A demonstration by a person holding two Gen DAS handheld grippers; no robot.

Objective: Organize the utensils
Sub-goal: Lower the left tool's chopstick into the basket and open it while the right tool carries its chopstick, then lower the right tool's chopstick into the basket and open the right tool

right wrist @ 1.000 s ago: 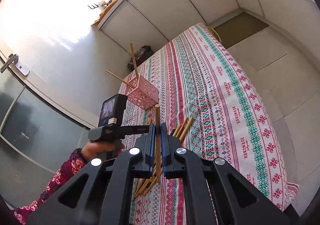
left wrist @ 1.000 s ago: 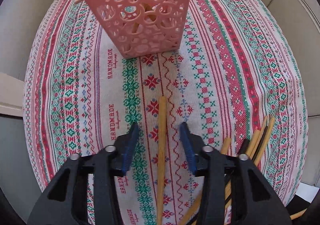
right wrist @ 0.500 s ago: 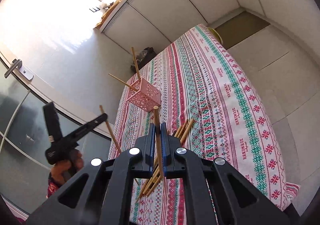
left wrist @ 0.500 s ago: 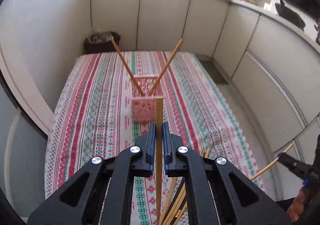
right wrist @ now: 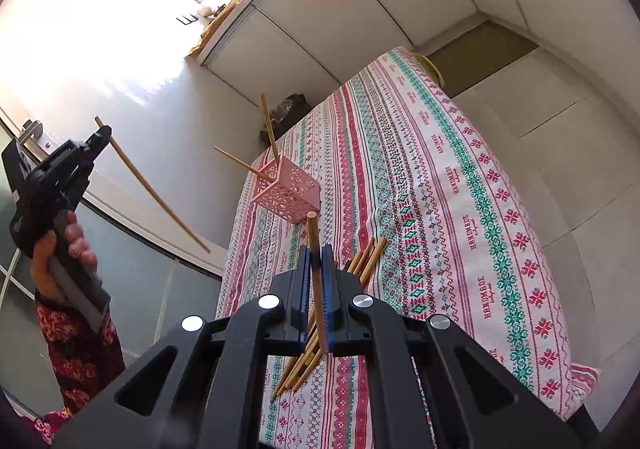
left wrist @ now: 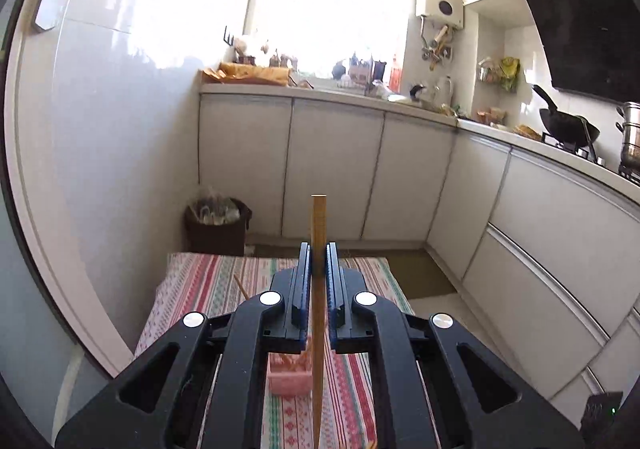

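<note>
Left claw (left wrist: 318,249) clamped on a chopstick (left wrist: 318,233) jutting past its tips; right claw (right wrist: 316,249) likewise pinching another chopstick (right wrist: 314,237), above the table (right wrist: 460,177).

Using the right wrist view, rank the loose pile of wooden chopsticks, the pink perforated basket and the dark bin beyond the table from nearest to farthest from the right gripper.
1. Loose pile of wooden chopsticks: on the cloth just beneath the right gripper.
2. Pink perforated basket: mid-table, ahead.
3. Dark bin: on the floor past the table's far end.
</note>
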